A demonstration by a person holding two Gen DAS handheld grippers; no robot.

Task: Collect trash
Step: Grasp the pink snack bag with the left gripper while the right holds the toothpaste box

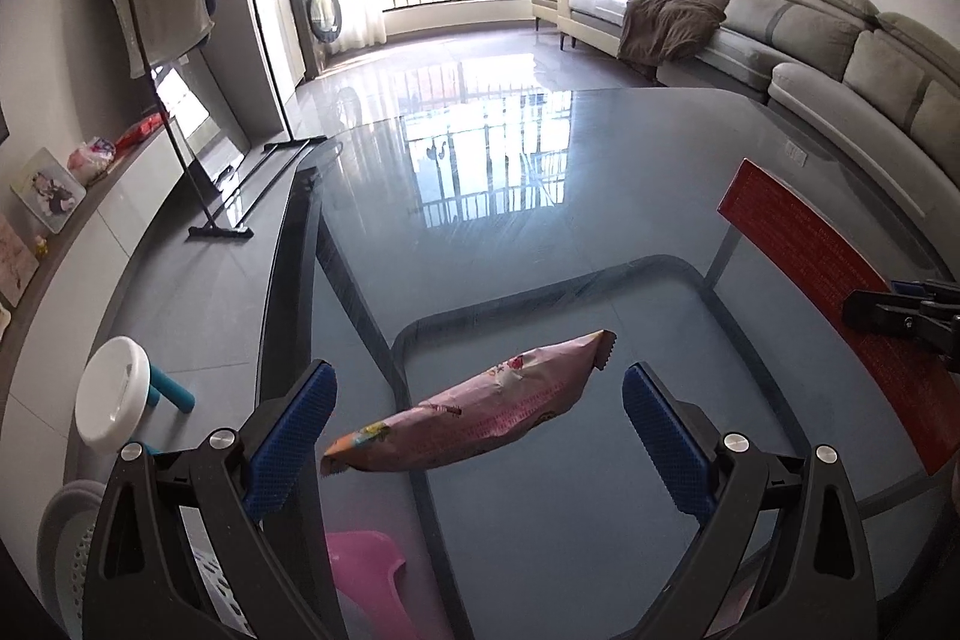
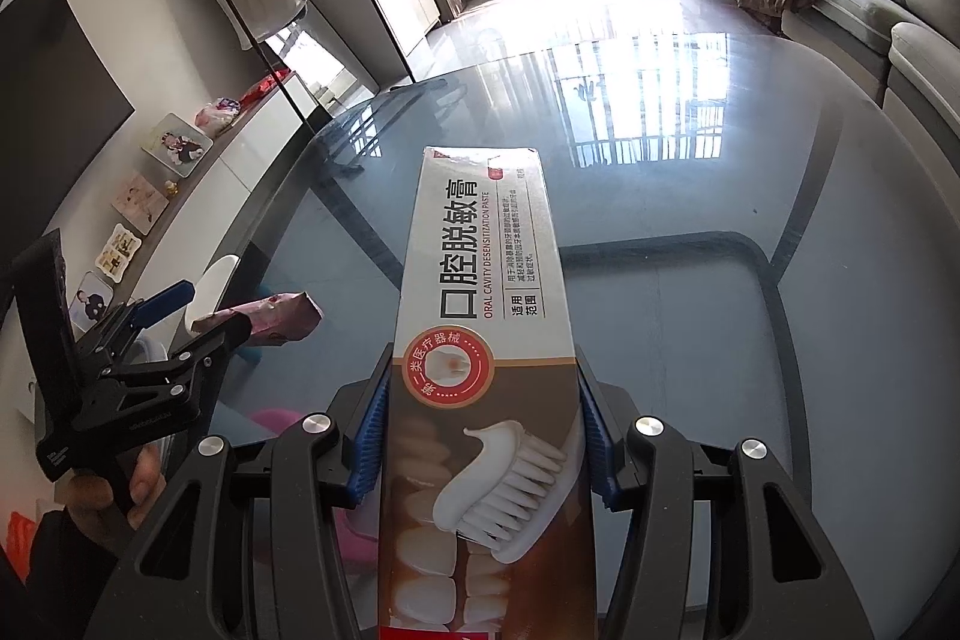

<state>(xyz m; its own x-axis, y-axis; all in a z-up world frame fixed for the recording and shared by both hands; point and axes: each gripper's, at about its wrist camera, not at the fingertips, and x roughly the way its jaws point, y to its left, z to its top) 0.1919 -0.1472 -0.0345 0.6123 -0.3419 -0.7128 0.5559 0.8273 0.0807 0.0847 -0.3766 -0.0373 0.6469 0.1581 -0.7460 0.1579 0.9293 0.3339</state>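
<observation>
A pink snack wrapper lies on the glass table. My left gripper is open, its blue pads on either side of the wrapper without touching it. My right gripper is shut on a long toothpaste box and holds it above the table. In the left wrist view the box shows as a red side at the right with the right gripper's tip on it. In the right wrist view the left gripper and the wrapper are at the left.
A white stool with teal legs, a pink dustpan and a perforated white basket sit on the floor left of and below the table. A clothes rack stands at the left, a grey sofa at the right.
</observation>
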